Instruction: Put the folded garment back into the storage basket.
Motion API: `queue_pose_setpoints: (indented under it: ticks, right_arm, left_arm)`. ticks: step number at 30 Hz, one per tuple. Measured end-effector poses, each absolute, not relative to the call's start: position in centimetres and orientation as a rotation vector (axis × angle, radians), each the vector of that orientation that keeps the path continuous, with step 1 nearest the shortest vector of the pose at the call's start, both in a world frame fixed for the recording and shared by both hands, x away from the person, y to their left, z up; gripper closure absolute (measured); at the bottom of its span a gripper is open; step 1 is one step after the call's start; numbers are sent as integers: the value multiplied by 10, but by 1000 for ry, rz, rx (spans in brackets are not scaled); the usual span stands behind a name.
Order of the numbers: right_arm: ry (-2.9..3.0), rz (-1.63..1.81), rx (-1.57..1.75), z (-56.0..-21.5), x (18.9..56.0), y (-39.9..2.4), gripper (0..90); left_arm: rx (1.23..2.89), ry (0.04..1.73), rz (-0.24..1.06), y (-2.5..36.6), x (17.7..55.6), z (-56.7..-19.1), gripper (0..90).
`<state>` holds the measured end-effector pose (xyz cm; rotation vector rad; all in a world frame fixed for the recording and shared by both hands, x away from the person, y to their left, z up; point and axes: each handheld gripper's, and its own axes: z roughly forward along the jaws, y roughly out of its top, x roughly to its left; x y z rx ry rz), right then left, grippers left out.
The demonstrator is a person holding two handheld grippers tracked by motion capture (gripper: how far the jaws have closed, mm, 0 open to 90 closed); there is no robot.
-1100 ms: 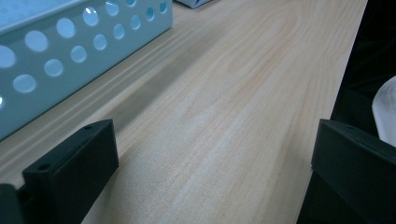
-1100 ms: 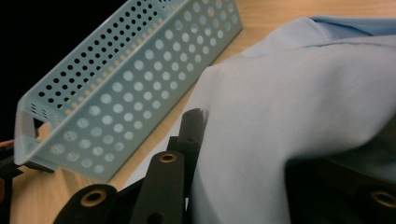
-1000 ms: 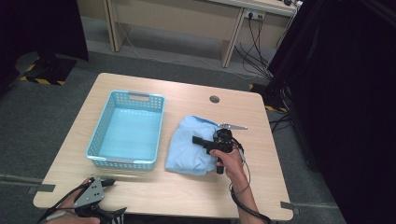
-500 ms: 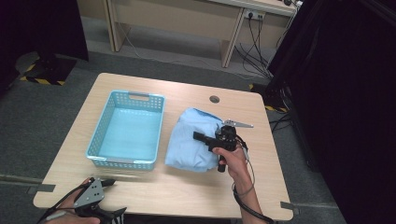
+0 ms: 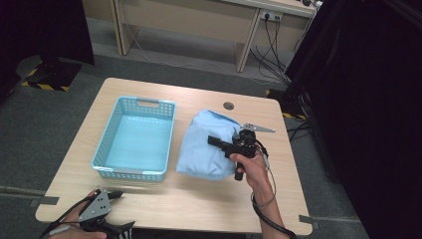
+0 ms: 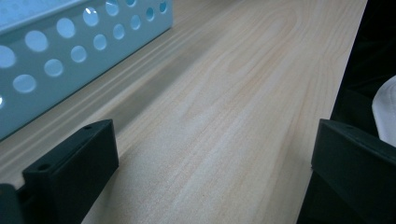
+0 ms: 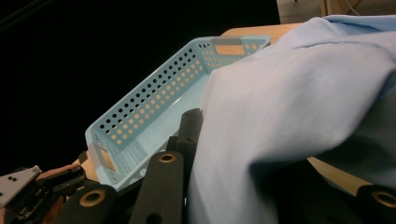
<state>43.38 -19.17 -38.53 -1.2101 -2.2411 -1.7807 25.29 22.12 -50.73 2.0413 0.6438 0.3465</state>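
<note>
Right tool (image 5: pixel 222 143) clamped shut; left tool (image 6: pixel 210 154) jaws wide apart.

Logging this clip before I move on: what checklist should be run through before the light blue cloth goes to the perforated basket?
1. Right gripper shut on the light blue folded cloth: ok.
2. Cloth fully off the wooden table: not ok, its bulk rests there.
3. Pale blue perforated plastic basket empty: ok.
4. Left gripper apart from the basket, jaws open: ok.
5. Whole cloth caught in the grip: cannot tell.
</note>
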Motion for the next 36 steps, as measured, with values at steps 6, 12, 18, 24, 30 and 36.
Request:
queue_pose_setpoints:
  ticks: [6, 12, 18, 24, 30, 36]
  right_arm:
    - [-2243, -1796, -1171, -373, 434, -186, 736]
    - [-2242, -1806, -1142, -363, 435, -179, 737]
    - [-2247, -1807, -1116, -358, 437, -171, 736]
    - [-2240, -1811, -1102, -352, 439, -164, 737]
    - [-2238, -1815, -1083, -346, 441, -157, 737]
    - [-2234, -1817, -1066, -340, 443, -148, 736]
  left_arm:
    - [2042, 644, 346, 221, 253, -507, 0]
    - [2041, 643, 346, 221, 253, -507, 0]
    - [2041, 643, 346, 221, 253, -507, 0]
    - [2040, 643, 346, 221, 253, -507, 0]
    - [2040, 644, 347, 221, 253, -507, 0]
    - [2041, 643, 347, 221, 253, -507, 0]
